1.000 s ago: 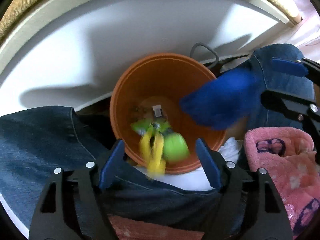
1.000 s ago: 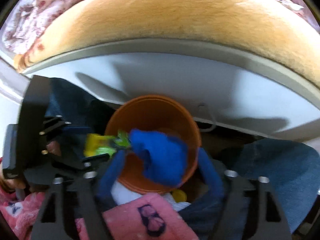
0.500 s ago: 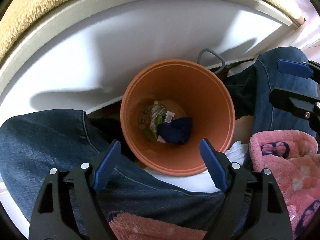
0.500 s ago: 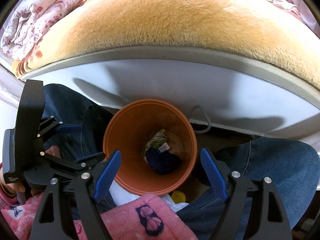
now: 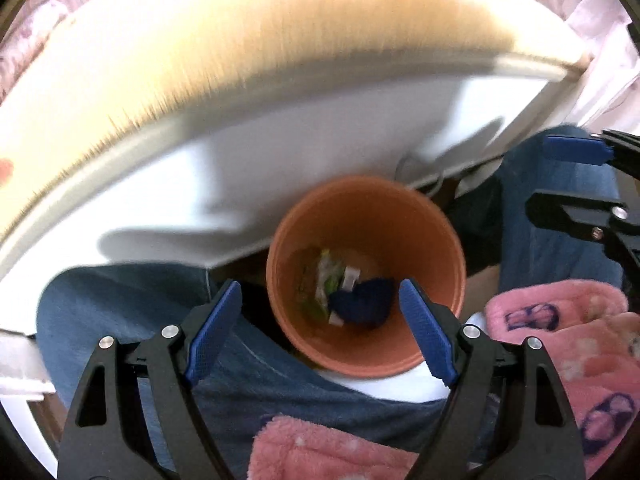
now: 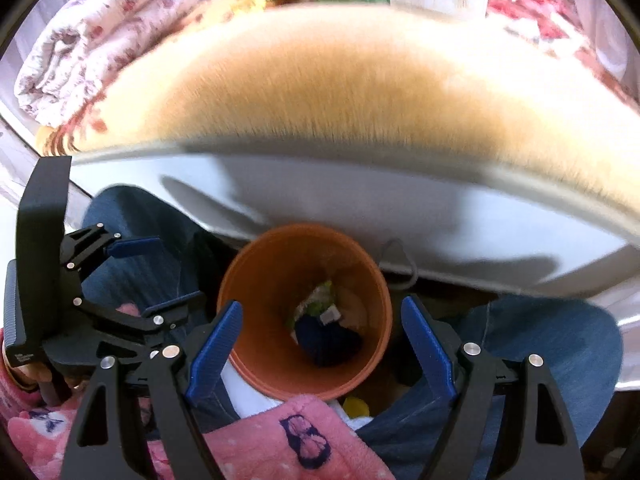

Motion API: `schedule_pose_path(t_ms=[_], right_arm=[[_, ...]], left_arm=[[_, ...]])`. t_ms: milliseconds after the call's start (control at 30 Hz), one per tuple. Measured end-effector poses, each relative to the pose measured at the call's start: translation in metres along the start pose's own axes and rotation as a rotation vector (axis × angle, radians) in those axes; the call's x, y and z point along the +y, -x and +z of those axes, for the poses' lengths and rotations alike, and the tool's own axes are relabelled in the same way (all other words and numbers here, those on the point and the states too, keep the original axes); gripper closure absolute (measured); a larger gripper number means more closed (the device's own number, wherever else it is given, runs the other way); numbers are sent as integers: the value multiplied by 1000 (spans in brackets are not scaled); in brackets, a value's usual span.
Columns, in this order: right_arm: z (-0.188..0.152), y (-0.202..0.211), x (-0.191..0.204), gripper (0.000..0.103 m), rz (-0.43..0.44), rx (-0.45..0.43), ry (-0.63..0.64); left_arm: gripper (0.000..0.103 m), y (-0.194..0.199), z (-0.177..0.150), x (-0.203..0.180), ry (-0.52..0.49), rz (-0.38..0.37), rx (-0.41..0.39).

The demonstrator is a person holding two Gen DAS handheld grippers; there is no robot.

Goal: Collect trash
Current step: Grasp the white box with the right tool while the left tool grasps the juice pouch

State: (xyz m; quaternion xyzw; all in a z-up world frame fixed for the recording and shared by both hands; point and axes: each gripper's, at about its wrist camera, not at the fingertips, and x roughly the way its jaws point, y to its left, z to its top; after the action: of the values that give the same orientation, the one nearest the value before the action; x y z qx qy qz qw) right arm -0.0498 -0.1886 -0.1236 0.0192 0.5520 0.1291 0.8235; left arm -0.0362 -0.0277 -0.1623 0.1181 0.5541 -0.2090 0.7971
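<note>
Both grippers hanging above the orange bin (image 5: 366, 276), pointing steeply down into it. Left gripper (image 5: 320, 330) spread wide, nothing between the pads, blue fingertips (image 5: 216, 328) framing the bin's near rim from above without touching it. Right gripper (image 6: 322, 346) likewise spread and carrying nothing, fingertips (image 6: 428, 350) straddling the same rim. Trash already lying at the bottom of the bin: green-and-white wrapper (image 5: 326, 280) toward the far-left of the floor, dark blue wad (image 5: 362, 304) on the near-right, overlapping it, white tag (image 5: 351, 278) poking out between. So both pieces sitting straight ahead along each tool's pointing line and well below the tips. Wad reading as a lump with no clear long axis; wrapper's long axis running roughly away from the left tool, though blur making that uncertain. Bin wedged between the person's jeans (image 5: 132, 312), just below the white bed frame (image 5: 280, 128). Judging this drop as done, nothing left to grasp here. Coming move likely turning away from the bin toward the fuzzy tan blanket (image 6: 340, 92), lying ahead and above both tools. Clutter at its far edge too blurred to name. Neither hand clearly nearer; right view showing more of that surface.
</note>
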Motion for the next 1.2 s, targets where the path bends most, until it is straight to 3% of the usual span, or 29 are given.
schedule_pose_path(t_ms=[167, 267, 367, 467, 600, 767, 833, 867, 933, 1200], right_arm=[[25, 41, -4, 23, -29, -176, 41], [48, 64, -18, 23, -67, -331, 43], [73, 76, -32, 20, -87, -467, 47], [107, 73, -44, 15, -134, -547, 74], [148, 50, -64, 15, -157, -545, 29], [177, 19, -88, 15, -101, -478, -30], [184, 5, -93, 22, -100, -431, -21], [186, 0, -94, 32, -94, -411, -13], [184, -4, -94, 33, -89, -401, -12], [155, 25, -83, 34, -79, -500, -34]], left_arm=[[23, 37, 12, 5, 9, 29, -138], [14, 54, 19, 7, 4, 87, -210], [14, 62, 23, 12, 10, 112, -238], [14, 63, 27, 17, 39, 99, -241], [14, 61, 29, 19, 65, 97, -240], [14, 64, 26, 16, 77, 78, -245], [14, 65, 26, 14, 77, 85, -245], [13, 65, 27, 14, 78, 85, -246], [13, 66, 27, 14, 84, 85, -249], [13, 65, 29, 19, 108, 98, -247]])
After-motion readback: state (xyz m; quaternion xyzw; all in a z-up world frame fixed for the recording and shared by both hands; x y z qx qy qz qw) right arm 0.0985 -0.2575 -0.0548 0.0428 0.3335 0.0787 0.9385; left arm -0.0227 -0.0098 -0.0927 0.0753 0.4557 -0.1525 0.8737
